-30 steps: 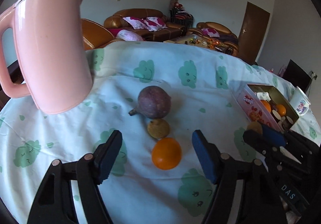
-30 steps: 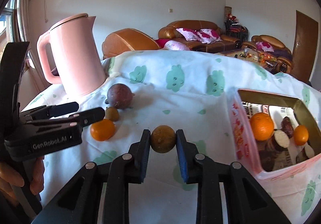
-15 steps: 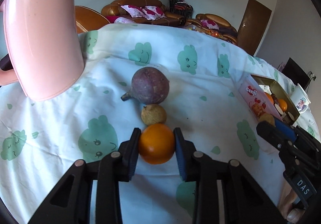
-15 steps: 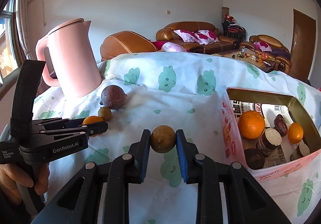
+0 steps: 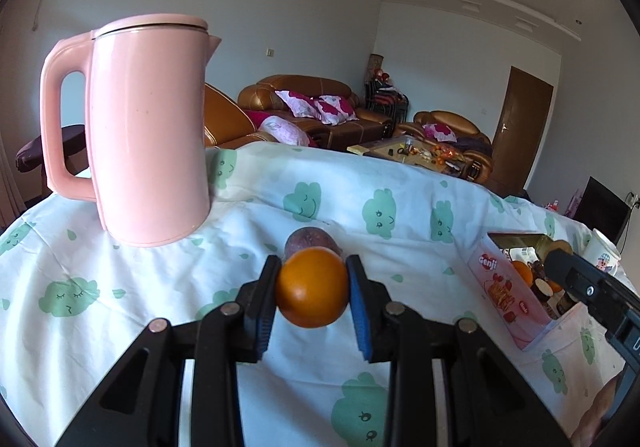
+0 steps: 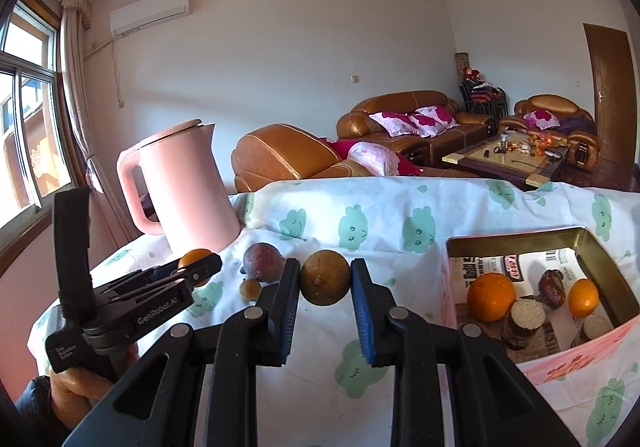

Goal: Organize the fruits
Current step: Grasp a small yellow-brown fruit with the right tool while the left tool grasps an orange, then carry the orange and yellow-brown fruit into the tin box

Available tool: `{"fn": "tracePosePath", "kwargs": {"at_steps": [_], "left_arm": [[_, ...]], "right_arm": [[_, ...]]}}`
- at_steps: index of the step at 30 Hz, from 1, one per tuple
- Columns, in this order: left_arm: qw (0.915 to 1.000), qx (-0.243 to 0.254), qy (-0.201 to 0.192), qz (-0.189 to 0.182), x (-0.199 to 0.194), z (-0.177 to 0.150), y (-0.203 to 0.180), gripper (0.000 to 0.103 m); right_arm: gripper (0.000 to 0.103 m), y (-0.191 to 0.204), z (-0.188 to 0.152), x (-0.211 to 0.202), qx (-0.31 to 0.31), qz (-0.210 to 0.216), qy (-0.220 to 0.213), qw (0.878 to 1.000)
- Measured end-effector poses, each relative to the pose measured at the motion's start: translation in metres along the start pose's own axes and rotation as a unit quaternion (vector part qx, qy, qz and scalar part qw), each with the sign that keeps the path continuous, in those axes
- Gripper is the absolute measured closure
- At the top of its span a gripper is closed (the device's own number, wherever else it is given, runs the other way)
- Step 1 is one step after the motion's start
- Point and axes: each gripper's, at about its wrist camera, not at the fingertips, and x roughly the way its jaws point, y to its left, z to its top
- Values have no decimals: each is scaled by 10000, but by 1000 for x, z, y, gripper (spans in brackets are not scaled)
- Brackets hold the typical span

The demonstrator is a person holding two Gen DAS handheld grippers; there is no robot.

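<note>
My left gripper [image 5: 312, 293] is shut on an orange [image 5: 312, 289], held above the cloud-print tablecloth [image 5: 120, 299]. Right behind the orange lies a purple passion fruit [image 5: 306, 241], partly hidden. My right gripper [image 6: 325, 281] is shut on a brownish-green round fruit [image 6: 325, 277], lifted just left of the pink tin box [image 6: 516, 243]. In the right wrist view the left gripper [image 6: 192, 271] shows at the left with its orange [image 6: 193, 255], and the passion fruit [image 6: 263, 263] and a small brown fruit [image 6: 250, 289] rest on the cloth. The box holds two oranges [image 6: 491, 297] and several dark fruits.
A tall pink kettle [image 5: 148, 135] stands at the back left of the table. A white paper cup [image 5: 604, 257] sits beyond the box [image 5: 508, 287]. A hand [image 6: 76, 387] holds the left gripper's handle. Sofas and a coffee table lie behind.
The left gripper closed on the orange and lifted it off the cloth. The right gripper rose with its brownish fruit and both views tilted up.
</note>
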Motion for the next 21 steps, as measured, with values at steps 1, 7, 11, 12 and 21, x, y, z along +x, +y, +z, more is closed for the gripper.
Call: {"fn": "tracePosePath", "kwargs": {"at_steps": [1, 7, 11, 12, 21], "left_arm": [[10000, 31, 2, 30, 0, -1, -4, 69], [9999, 158, 35, 38, 4, -4, -31, 69], [9995, 295, 22, -56, 6, -4, -55, 69], [9994, 328, 13, -94, 7, -4, -61, 69], [9970, 615, 2, -471, 14, 0, -119, 69]], "right_arm": [[75, -2, 0, 1, -78, -149, -2, 9999], [75, -23, 1, 1, -208, -653, 75, 9976], [75, -41, 0, -1, -129, -805, 117, 9966], [75, -46, 1, -3, -120, -849, 107, 9963], [75, -83, 7, -13, 2, -1242, 45, 9922]]}}
